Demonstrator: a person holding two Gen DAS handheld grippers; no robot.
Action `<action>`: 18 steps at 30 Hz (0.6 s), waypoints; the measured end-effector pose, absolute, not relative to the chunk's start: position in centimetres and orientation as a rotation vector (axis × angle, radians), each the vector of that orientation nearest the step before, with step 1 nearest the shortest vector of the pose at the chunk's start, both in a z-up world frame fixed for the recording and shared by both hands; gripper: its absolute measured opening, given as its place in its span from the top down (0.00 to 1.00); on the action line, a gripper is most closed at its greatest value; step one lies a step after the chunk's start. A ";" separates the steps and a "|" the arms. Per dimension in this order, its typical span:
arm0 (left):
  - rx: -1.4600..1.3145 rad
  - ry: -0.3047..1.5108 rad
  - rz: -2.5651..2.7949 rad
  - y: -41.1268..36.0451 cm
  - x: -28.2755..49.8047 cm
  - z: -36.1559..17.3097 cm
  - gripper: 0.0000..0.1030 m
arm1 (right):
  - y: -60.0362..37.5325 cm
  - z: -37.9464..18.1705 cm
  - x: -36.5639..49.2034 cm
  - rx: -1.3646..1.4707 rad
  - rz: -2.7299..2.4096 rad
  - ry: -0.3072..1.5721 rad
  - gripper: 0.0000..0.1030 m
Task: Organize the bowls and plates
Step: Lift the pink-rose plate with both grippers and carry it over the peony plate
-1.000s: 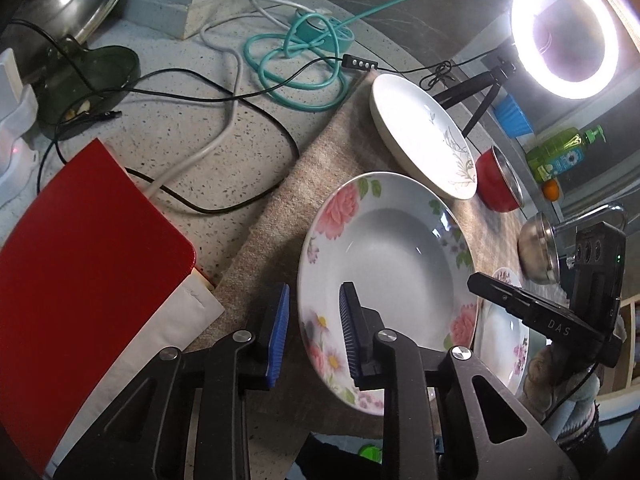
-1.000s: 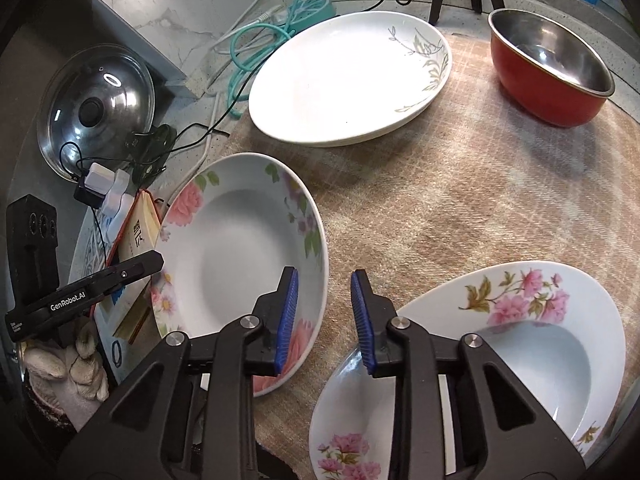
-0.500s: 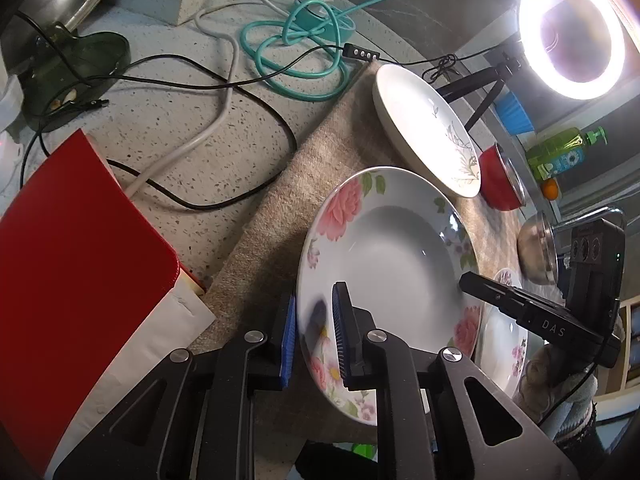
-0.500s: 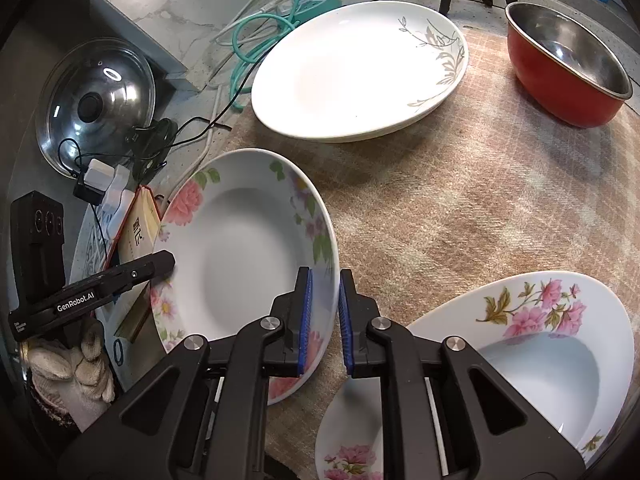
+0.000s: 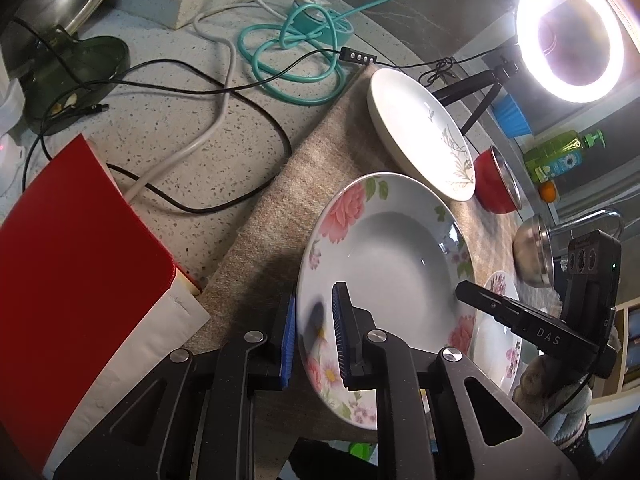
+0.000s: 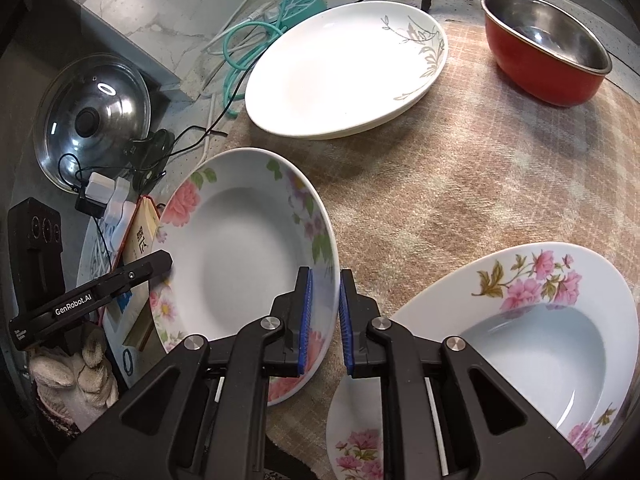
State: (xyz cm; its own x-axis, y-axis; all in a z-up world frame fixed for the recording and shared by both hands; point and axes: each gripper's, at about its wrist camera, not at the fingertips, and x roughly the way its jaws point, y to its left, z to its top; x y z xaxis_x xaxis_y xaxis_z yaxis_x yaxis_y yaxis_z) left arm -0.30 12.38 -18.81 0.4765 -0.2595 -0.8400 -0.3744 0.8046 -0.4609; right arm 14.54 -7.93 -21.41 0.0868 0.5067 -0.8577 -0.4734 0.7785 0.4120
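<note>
A deep plate with pink flowers (image 5: 396, 248) (image 6: 244, 252) lies on the beige checked cloth (image 6: 460, 184). My left gripper (image 5: 314, 340) is shut on its near left rim. My right gripper (image 6: 324, 320) is shut on its right rim. A second pink-flower plate (image 6: 540, 344) lies to the right, a white plate with grey leaf print (image 6: 344, 72) (image 5: 420, 132) at the back, and a red bowl with a steel inside (image 6: 544, 64) (image 5: 496, 188) at the back right.
A steel bowl (image 5: 532, 252) stands at the right. A red book (image 5: 68, 264), black and teal cables (image 5: 296, 60), a glass pot lid (image 6: 92, 116) and a ring light (image 5: 572, 36) surround the cloth. A green bottle (image 5: 560, 156) stands far right.
Both grippers have moved in onto the flowered plate's rim and closed on it from opposite sides. The plate seems slightly tilted or lifted.
</note>
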 end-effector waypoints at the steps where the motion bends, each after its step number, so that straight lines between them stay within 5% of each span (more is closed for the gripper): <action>1: -0.657 1.090 0.075 12.3 -0.3 -18.5 0.85 | -8.1 -21.2 14.5 0.036 0.728 1.288 0.87; 18: -0.599 1.050 -0.051 8.6 1.5 -15.1 0.85 | -14.9 -18.4 12.9 0.149 0.641 1.240 0.87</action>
State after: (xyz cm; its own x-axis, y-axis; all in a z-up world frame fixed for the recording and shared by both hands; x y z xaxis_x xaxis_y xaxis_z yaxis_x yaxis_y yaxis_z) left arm 1.53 8.57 -15.06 0.5117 -0.3179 -0.7982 -0.2383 0.8400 -0.4874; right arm 12.87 -14.91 -18.38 0.1756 0.5288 -0.8304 -0.3722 0.8165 0.4413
